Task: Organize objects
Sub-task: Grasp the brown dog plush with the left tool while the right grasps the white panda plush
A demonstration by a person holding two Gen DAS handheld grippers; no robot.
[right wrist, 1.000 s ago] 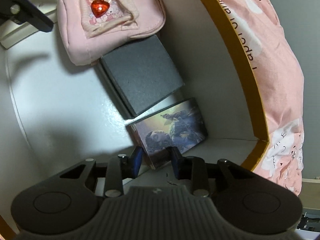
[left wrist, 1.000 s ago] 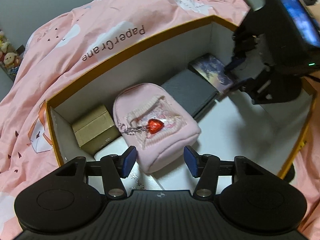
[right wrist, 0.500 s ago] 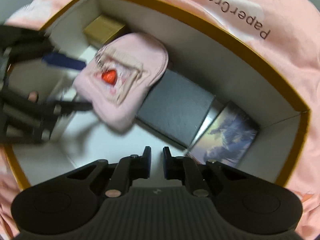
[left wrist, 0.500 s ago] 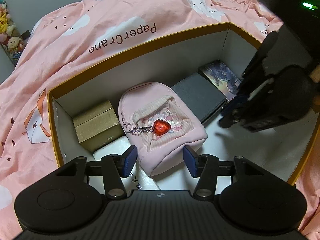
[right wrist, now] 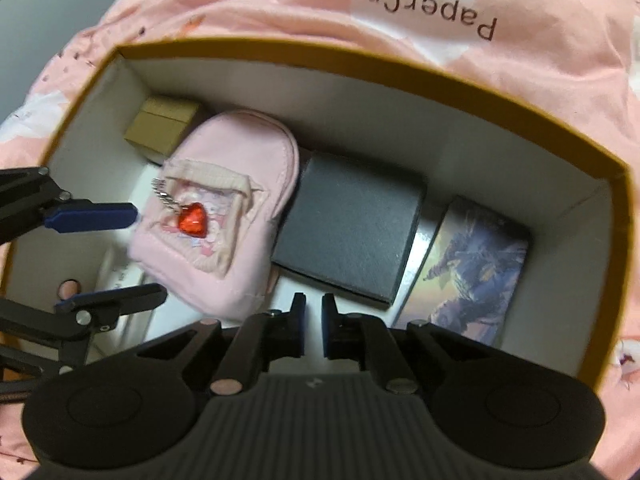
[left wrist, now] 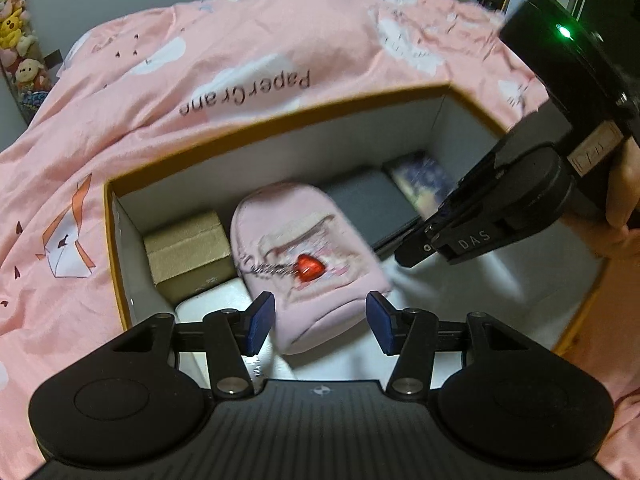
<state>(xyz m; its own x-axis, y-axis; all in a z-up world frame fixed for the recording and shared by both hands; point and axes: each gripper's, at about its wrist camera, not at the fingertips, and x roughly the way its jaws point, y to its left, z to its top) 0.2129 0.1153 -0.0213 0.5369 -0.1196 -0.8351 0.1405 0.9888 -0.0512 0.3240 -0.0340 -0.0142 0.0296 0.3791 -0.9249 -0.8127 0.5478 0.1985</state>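
A pink pouch (left wrist: pixel 308 240) (right wrist: pixel 224 216) with a red heart charm (left wrist: pixel 310 268) leans on a white box (left wrist: pixel 216 300) inside an orange-rimmed carton (left wrist: pixel 280 116) (right wrist: pixel 360 56). My left gripper (left wrist: pixel 320 322) (right wrist: pixel 132 252) is open, its blue pads on either side of the pouch's near end without visibly pressing it. A dark grey box (left wrist: pixel 372 204) (right wrist: pixel 352 236) and an illustrated box (left wrist: pixel 424 176) (right wrist: pixel 472 268) lie to the right of the pouch. My right gripper (right wrist: pixel 314 320) (left wrist: pixel 408 256) hovers above the carton floor in front of the grey box, shut and empty.
A tan cardboard box (left wrist: pixel 188 248) (right wrist: pixel 164 128) sits in the carton's far left corner. The carton rests on a pink bedcover (left wrist: pixel 240 60) printed with clouds. Plush toys (left wrist: pixel 16 40) stand at the far left. A hand (left wrist: pixel 624 200) holds the right gripper's handle.
The right gripper's jaws came off the illustrated box and closed empty; it rolled and lifted back from that corner. The left gripper stayed around the pouch's end.
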